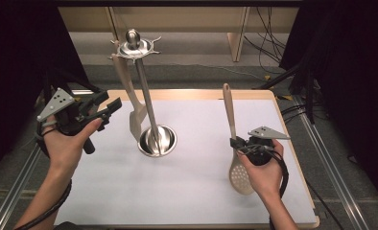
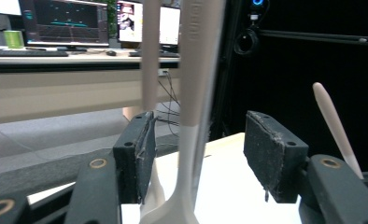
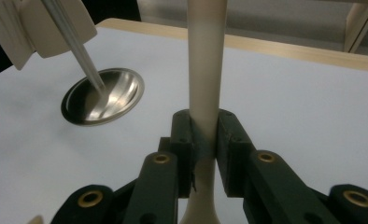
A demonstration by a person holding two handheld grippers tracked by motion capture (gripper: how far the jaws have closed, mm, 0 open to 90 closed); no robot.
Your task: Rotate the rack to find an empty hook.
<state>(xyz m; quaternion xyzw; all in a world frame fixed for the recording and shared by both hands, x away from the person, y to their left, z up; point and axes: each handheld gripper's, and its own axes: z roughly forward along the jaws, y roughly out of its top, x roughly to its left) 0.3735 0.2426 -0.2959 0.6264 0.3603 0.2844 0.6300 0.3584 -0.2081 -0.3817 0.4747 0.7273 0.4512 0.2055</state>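
A metal utensil stand (image 1: pixel 157 140) rises from its round base (image 3: pixel 102 95) at the table's middle. From its top ring hangs a beige spatula (image 1: pixel 129 96). My left gripper (image 1: pixel 108 101) is held level just left of it, open. In the left gripper view (image 2: pixel 203 140) the spatula's handle (image 2: pixel 194 93) stands in the gap between the pads, touching neither. My right gripper (image 1: pixel 235 143) is shut on the handle of a beige perforated spoon (image 1: pixel 240 177), which is held upright with its bowl above the table. The right gripper view (image 3: pixel 204 126) shows both pads pressing on that handle (image 3: pixel 205 70).
A white mat (image 1: pixel 192 191) covers the wood-edged table (image 1: pixel 187 92). Cables run over the floor at the back right (image 1: pixel 268 38). A desk with monitors (image 2: pixel 65 21) stands beyond the table in the left gripper view. The spoon's handle tip (image 2: pixel 334 126) shows at the right there.
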